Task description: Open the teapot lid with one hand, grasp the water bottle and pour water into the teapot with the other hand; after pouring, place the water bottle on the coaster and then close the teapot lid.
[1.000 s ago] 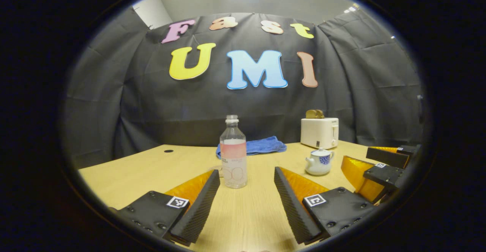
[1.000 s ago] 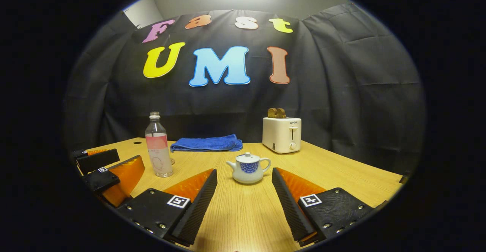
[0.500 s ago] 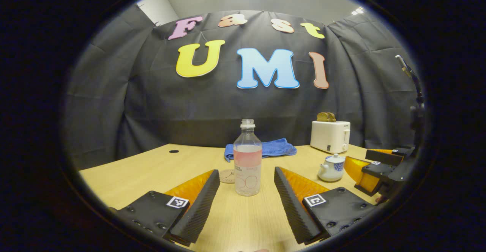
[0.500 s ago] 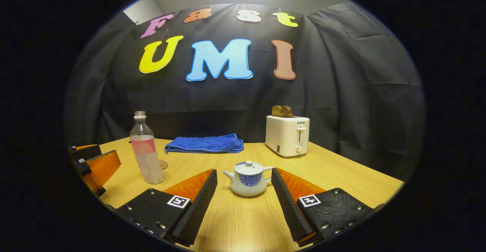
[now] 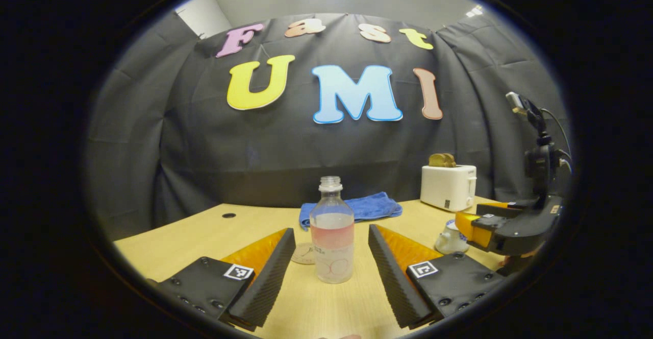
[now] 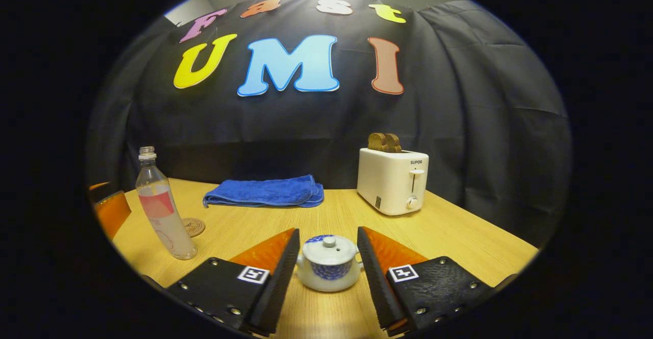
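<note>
A clear uncapped water bottle [image 5: 332,232] with a pink label stands upright on the wooden table [image 5: 204,232]. My left gripper [image 5: 331,237] is open, and the bottle sits in the gap between its fingers, touching neither. A round coaster [image 5: 304,252] lies just behind and left of the bottle. The white teapot [image 6: 329,265] with blue pattern has its lid [image 6: 329,247] on. It sits between the spread fingers of my open right gripper [image 6: 328,237], which stand close beside it. In the left gripper view the right gripper [image 5: 482,224] partly hides the teapot [image 5: 450,238].
A folded blue towel [image 6: 265,192] lies at the back of the table by the cloth wall. A white toaster [image 6: 393,180] with toast in it stands at the back right. The bottle [image 6: 163,206] and coaster [image 6: 194,226] are at the left in the right gripper view.
Both grippers have moved forward. The bottle now stands between the left fingers and the teapot between the right fingers. Both stay open.
</note>
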A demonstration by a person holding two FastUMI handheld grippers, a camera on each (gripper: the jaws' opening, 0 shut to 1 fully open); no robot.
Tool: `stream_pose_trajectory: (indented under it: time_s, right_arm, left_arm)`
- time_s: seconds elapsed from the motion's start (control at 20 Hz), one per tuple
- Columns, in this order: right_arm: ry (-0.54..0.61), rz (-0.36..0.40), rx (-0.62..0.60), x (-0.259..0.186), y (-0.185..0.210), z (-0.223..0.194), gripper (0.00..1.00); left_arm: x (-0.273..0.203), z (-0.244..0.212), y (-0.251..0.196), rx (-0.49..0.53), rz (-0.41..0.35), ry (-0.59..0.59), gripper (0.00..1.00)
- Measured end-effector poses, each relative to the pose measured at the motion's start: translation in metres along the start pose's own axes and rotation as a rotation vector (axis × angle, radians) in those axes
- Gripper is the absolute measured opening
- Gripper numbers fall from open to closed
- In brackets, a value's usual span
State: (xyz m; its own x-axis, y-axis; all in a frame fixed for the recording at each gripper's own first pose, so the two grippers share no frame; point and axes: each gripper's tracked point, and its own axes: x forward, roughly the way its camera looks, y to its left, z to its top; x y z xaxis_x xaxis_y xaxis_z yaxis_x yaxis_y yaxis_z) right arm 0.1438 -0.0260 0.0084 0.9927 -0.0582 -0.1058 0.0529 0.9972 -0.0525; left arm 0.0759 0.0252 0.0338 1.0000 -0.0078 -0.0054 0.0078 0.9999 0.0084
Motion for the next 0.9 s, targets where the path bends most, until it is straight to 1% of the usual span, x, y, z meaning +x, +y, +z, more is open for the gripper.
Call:
stream_pose_trajectory:
  time_s: [0.05,0.1,0.15,0.2,0.35,0.55,0.6,0.65,0.75,0.8,0.9]
  right_arm:
    - [0.008,0.002,0.000,0.005,0.001,0.001,0.65]
    - [0.012,0.005,0.003,0.010,0.001,-0.001,0.65]
    - [0.020,0.008,0.005,0.013,0.002,-0.001,0.62]
    - [0.028,0.004,0.004,0.018,0.001,-0.003,0.62]
    - [0.037,-0.002,0.015,0.020,0.001,-0.004,0.16]
    - [0.027,0.007,-0.022,0.021,0.002,-0.003,0.16]
    - [0.017,-0.012,-0.027,0.016,-0.001,-0.003,0.16]
    - [0.026,-0.019,-0.030,0.020,-0.002,-0.002,0.05]
    - [0.022,-0.014,-0.048,0.023,-0.002,-0.002,0.05]
    - [0.013,-0.006,-0.038,0.022,-0.001,0.000,0.05]
    - [-0.021,-0.003,-0.040,0.017,0.001,0.011,0.05]
  left_arm:
    - [0.003,0.000,0.001,-0.002,-0.001,0.003,1.00]
    - [0.006,-0.002,0.001,-0.004,-0.003,0.007,1.00]
    - [0.008,-0.002,0.001,-0.006,-0.004,0.011,1.00]
    - [0.011,-0.003,0.002,-0.006,-0.004,0.016,1.00]
    - [0.014,-0.007,0.004,-0.002,0.000,0.024,1.00]
    - [0.019,-0.011,0.002,-0.010,-0.007,0.028,1.00]
    - [0.021,-0.014,0.001,-0.015,-0.013,0.034,1.00]
    - [0.023,-0.015,0.001,-0.018,-0.015,0.039,1.00]
    - [0.024,-0.016,0.003,-0.015,-0.008,0.044,1.00]
    - [0.024,-0.015,0.004,-0.011,-0.006,0.040,1.00]
    - [0.026,-0.012,0.004,0.002,-0.002,0.028,1.00]
